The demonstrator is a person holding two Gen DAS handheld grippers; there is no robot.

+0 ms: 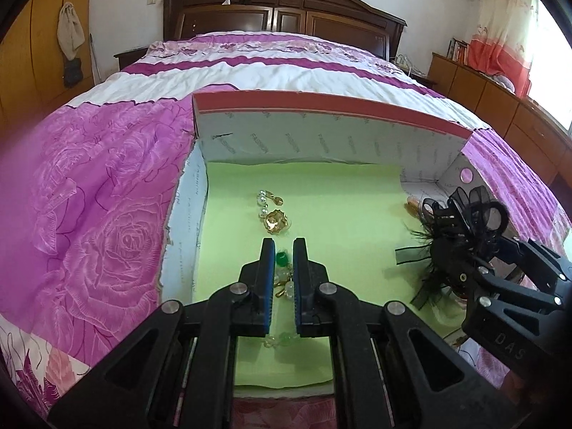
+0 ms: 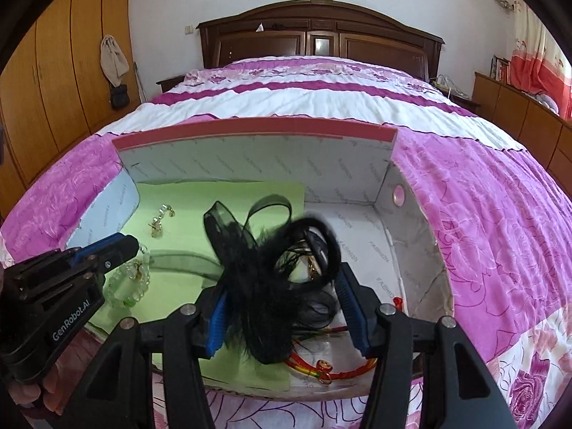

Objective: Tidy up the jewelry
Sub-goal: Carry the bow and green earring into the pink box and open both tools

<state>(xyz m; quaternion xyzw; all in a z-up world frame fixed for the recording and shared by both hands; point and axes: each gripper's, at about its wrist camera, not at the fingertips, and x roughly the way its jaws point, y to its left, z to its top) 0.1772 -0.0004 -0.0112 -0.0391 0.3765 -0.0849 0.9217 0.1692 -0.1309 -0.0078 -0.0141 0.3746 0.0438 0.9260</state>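
Your left gripper (image 1: 284,246) is closed down almost completely on a pale green and clear beaded bracelet (image 2: 128,279), whose beads show between the blue pads and hang in a loop onto the light green paper liner (image 1: 339,221) near the front left of the open white cardboard box (image 1: 321,143). The box sits on the bed with the pink and purple rose-print cover (image 1: 100,196). Your right gripper (image 2: 282,286) stands about half open around a black feather and ribbon hair ornament (image 2: 257,261); the feathers fill the gap and brush the left pad, but the fluff hides the contact, so the ornament is probably held rather than just resting there. It sits over the right edge of the green liner, partly above the bare white floor of the box. Farther back on the liner lies a gold rose-shaped brooch (image 1: 276,220), touching a short string of silvery pearl beads (image 1: 264,202). Under your right gripper, near the front wall of the box, lies a red and gold braided cord bracelet (image 2: 332,370), apart from the green beads.
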